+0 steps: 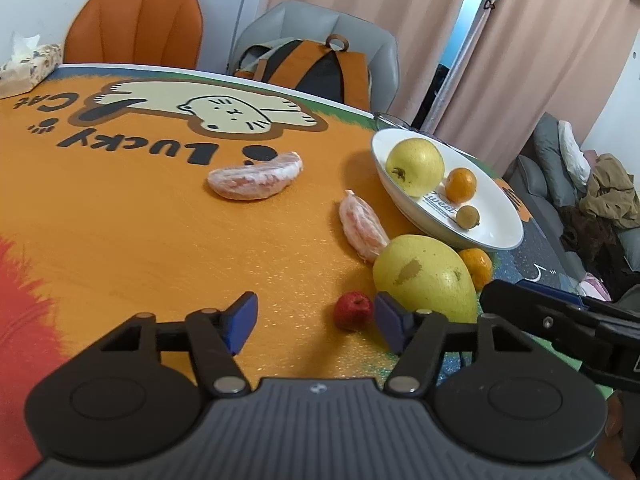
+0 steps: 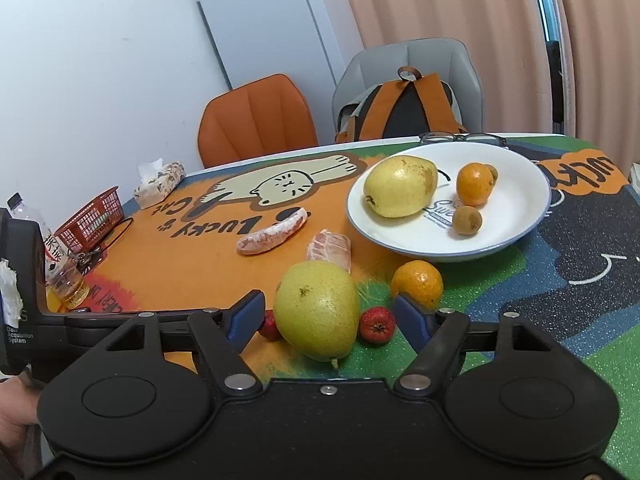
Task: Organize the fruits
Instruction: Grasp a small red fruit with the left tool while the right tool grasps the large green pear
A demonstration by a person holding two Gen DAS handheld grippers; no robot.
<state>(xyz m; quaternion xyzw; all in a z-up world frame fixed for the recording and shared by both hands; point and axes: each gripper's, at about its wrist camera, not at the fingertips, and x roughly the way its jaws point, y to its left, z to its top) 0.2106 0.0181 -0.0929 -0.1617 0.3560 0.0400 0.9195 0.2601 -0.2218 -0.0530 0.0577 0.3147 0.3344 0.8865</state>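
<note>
Between the right gripper's [image 2: 328,322] spread jaws sat the large, smooth yellow-green pomelo [image 2: 318,314], likely heavy, needing a mid-body grip.

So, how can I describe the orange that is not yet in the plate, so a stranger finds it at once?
Start at the white plate holding a pear, an orange and small brown fruits. Just outside its near rim, on the green part of the mat, sits the loose orange, between the big yellow pomelo and the plate. It is the only orange on the mat.

left gripper [image 1: 314,322] was spread wide above the table mat [image 1: 120,240]; small red fruit [image 1: 353,311] lay beside its right finger.
</note>
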